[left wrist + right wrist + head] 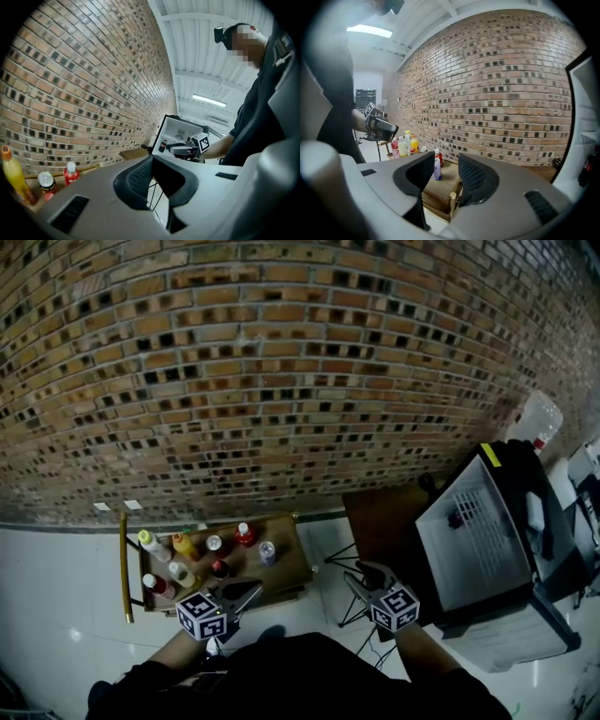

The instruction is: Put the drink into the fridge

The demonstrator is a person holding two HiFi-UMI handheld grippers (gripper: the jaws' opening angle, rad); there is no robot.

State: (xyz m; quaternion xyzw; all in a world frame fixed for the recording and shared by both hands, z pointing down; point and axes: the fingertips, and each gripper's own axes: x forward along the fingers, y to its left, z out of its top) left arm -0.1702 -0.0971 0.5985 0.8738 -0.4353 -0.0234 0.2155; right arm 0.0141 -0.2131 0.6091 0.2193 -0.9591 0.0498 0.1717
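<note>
Right now my left hand-held gripper is spread a little, with nothing between its jaws; through the gap I see only pale floor and thin black stand legs. My right hand-held gripper is also spread and empty. A white-and-purple plastic bottle shows through its gap, but it stands well beyond the jaws on the low wooden table.

From the head view, both hand-held grippers hang in front of me. The left one is over the near edge of that table. The right one is between the table and the small black fridge with a white interior. The fridge's door is open, and one small dark bottle stands inside it against the white lining.

The other drinks stand upright in a cluster on the table, which sits against the brown brick wall. Among them are an orange bottle, a red bottle with a white cap, a clear bottle with a yellow cap and a red-topped can. A brass-coloured rail runs along the table's left end. Neither hand-held gripper touches any drink.
</note>
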